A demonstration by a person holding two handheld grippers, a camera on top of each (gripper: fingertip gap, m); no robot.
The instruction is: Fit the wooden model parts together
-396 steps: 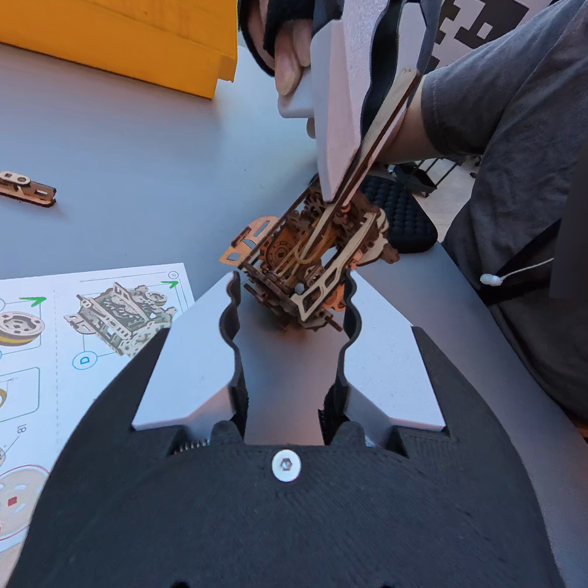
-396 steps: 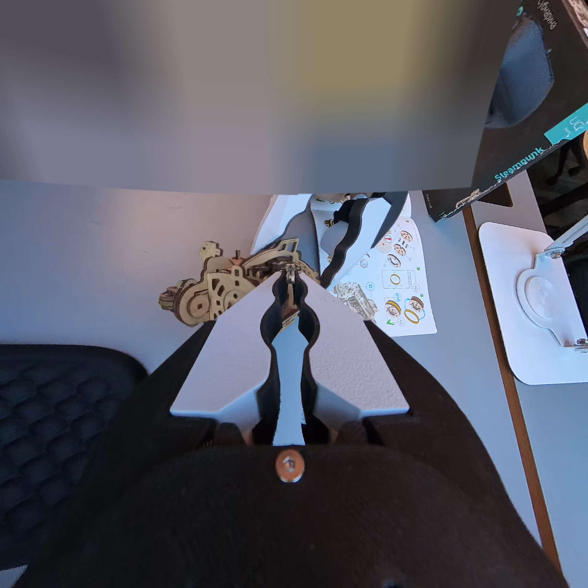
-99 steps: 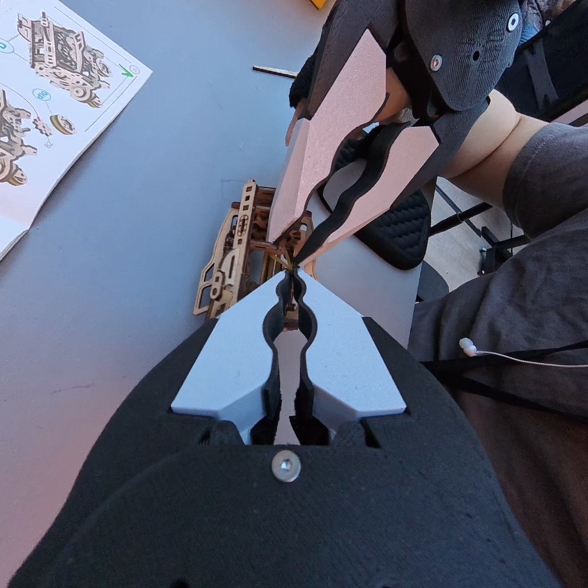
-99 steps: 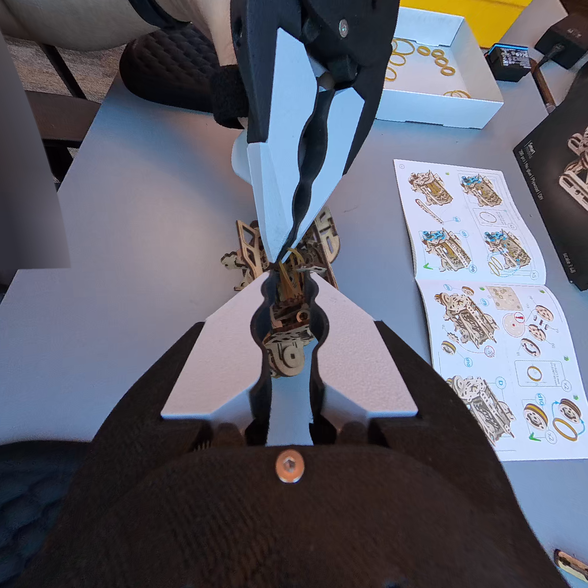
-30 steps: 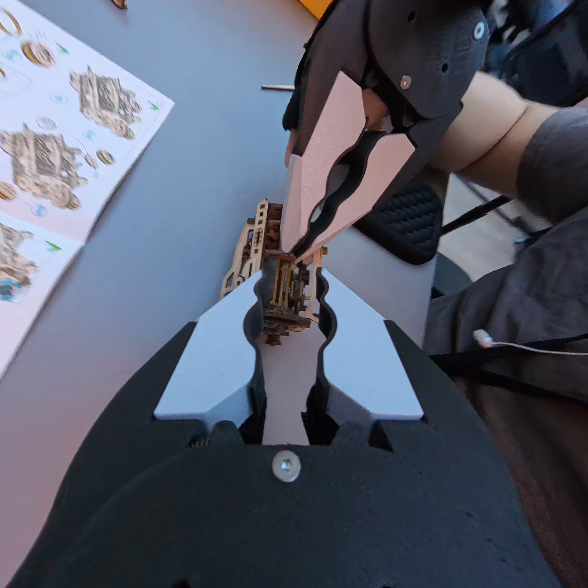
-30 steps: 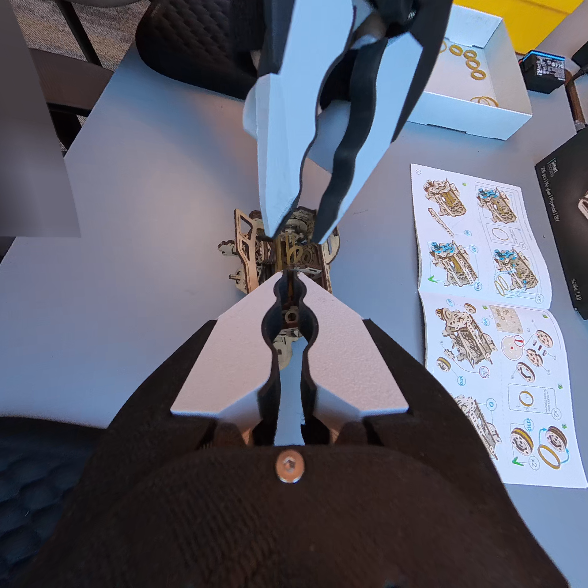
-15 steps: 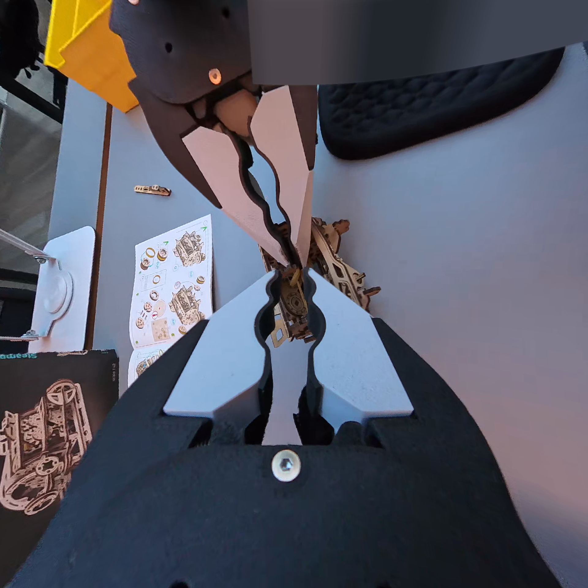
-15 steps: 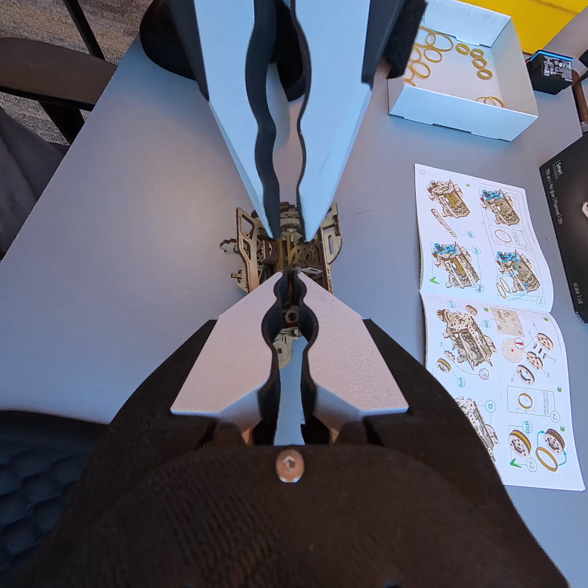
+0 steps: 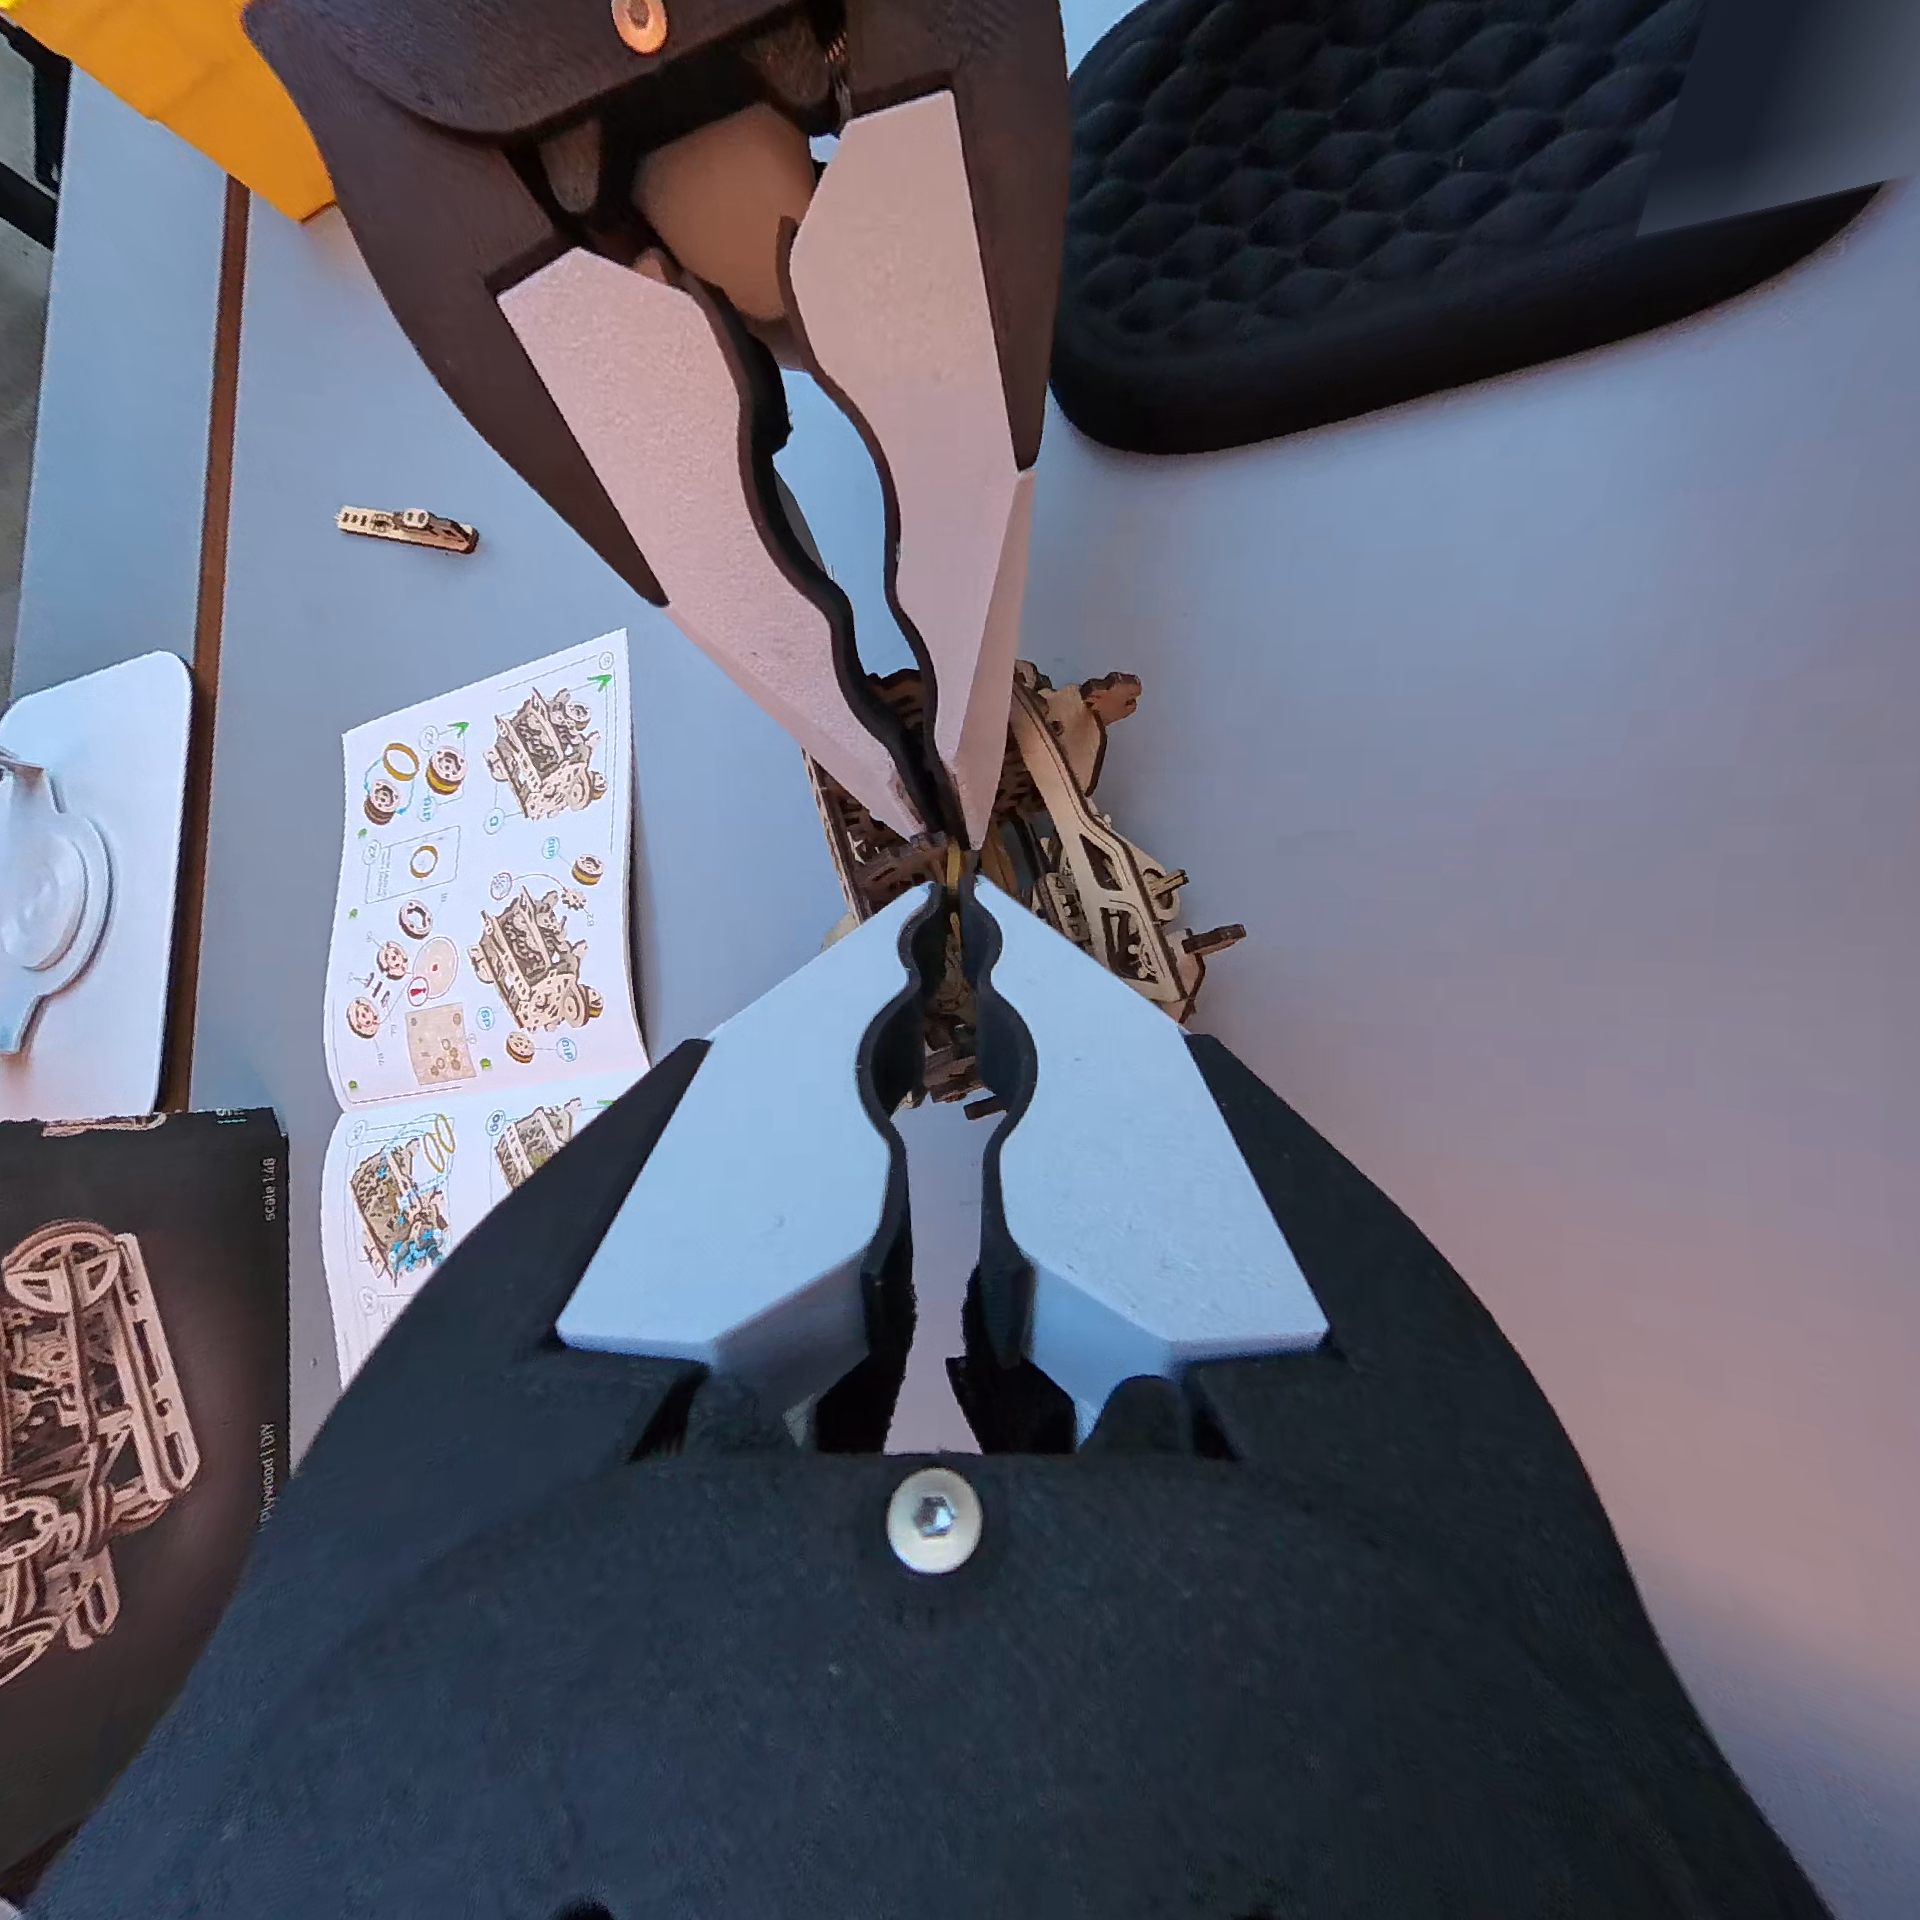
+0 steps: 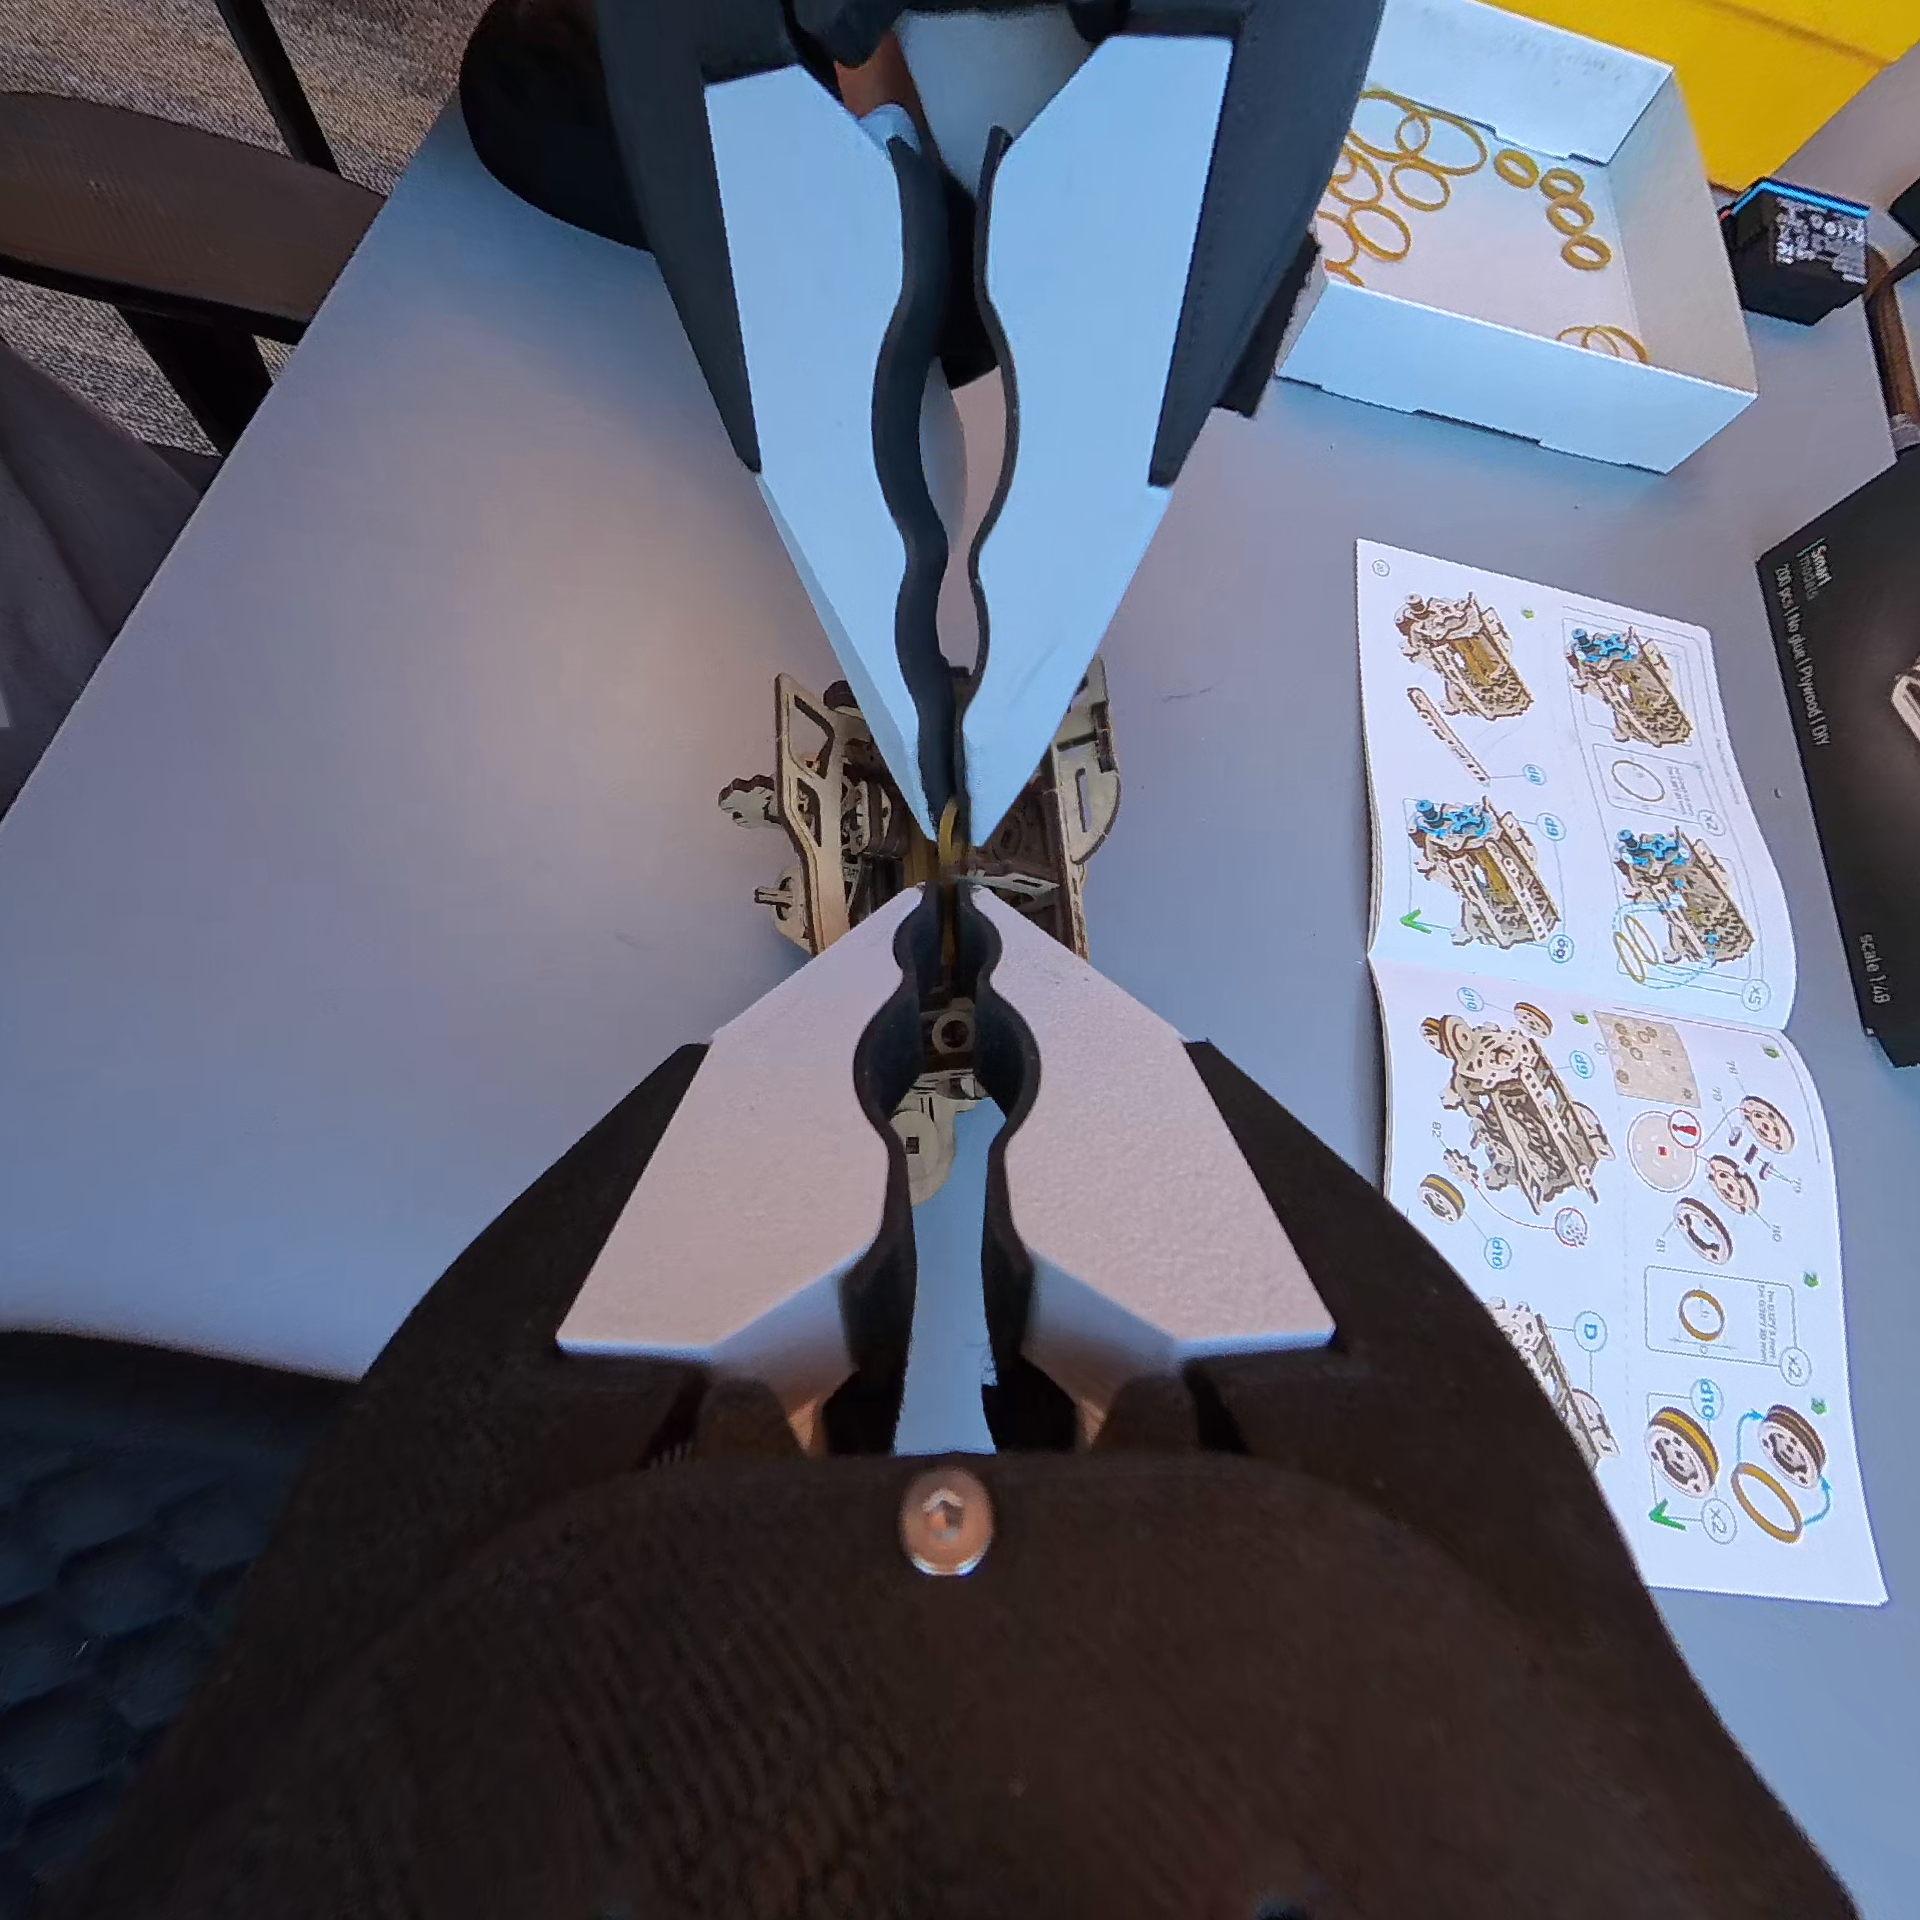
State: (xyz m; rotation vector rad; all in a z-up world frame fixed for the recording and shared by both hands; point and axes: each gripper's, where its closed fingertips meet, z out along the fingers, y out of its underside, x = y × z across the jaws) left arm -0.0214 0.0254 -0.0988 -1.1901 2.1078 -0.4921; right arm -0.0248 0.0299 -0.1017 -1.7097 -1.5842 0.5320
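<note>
My left gripper (image 9: 951, 894) has its fingertips pinched nearly together on a thin yellow rubber band (image 10: 948, 847), only a slit left between the tips. My right gripper (image 10: 948, 902) comes in from the opposite side, tip to tip with the left, its fingers likewise closed on the same band; the band runs as a short taut strand between the two pairs of tips. Directly beneath the meeting point sits the wooden model (image 9: 1091, 883) on the grey table (image 9: 1507, 935), its open frame sides showing either side of the tips. Whether the band is hooked onto the model, I cannot tell. To the left of my left fingers lies an open instruction booklet (image 9: 488, 883), a small loose wooden strip (image 9: 407, 525) farther off beyond it, and a black box (image 9: 125, 1351) nearer me. Past my right fingers, to the right, a white tray (image 10: 1507, 343) holds more yellow bands. A black cushion (image 9: 1403, 208) lies beyond, right of my left fingers.
</note>
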